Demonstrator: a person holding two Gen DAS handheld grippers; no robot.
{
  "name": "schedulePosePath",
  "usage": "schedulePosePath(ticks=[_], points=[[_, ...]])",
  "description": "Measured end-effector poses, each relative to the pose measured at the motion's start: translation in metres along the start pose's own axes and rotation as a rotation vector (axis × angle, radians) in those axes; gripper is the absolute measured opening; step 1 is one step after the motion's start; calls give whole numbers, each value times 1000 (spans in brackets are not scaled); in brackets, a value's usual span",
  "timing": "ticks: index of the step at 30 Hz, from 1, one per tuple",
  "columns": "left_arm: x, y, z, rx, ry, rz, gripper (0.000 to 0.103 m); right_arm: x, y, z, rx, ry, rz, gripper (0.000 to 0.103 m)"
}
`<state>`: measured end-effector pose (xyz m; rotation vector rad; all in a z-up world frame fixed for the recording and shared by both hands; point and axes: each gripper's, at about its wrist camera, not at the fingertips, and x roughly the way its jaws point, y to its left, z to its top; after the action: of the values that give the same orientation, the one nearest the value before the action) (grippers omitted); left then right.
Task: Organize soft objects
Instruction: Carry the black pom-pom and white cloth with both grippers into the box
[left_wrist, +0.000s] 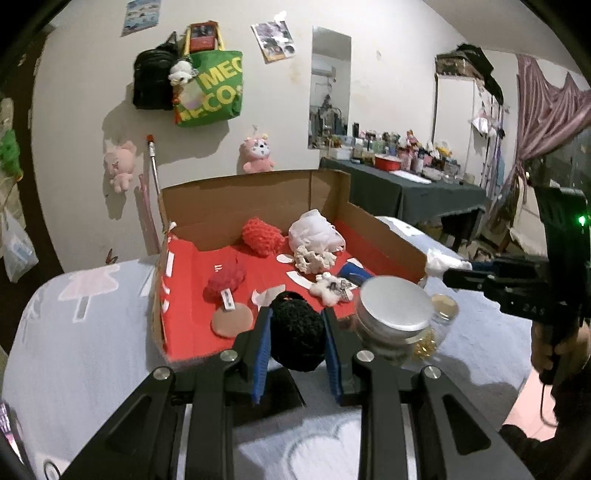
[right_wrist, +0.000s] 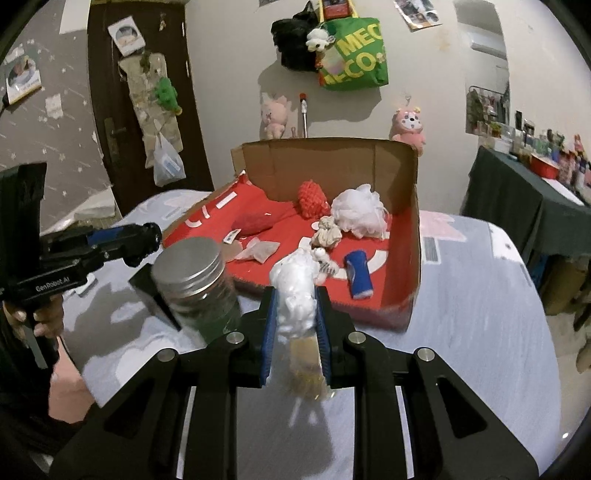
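Observation:
My left gripper (left_wrist: 297, 314) is shut on a black knitted pouch (left_wrist: 297, 332) and holds it above the near edge of the open cardboard box (left_wrist: 258, 199), which has a red lining. My right gripper (right_wrist: 295, 291) is shut on a white fluffy soft item (right_wrist: 297, 291), just before the box's front edge (right_wrist: 413, 229). Inside the box lie a red knitted pouch (left_wrist: 260, 236), a white mesh puff (left_wrist: 316, 230), a dark red plush (left_wrist: 225, 278), a cream scrunchie (left_wrist: 314, 258), a small white toy (left_wrist: 328, 288) and a blue roll (right_wrist: 357, 275).
A glass jar with a metal lid (left_wrist: 393, 304) stands on the bed at the box's near right corner; it also shows in the right wrist view (right_wrist: 192, 280). A smaller jar (left_wrist: 443, 306) stands beside it. A cluttered dark table (left_wrist: 406, 184) stands at the right. Bags and plush toys hang on the wall.

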<state>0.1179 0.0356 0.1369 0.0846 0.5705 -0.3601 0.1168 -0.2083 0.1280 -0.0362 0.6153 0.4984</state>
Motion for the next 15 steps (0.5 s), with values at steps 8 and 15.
schedulePosePath(ticks=[8, 15], points=[[53, 7, 34, 108, 117, -25, 28, 56, -17, 42, -55, 128, -56, 19], [105, 12, 57, 161, 223, -51, 28, 118, -33, 67, -78, 281, -126, 19]])
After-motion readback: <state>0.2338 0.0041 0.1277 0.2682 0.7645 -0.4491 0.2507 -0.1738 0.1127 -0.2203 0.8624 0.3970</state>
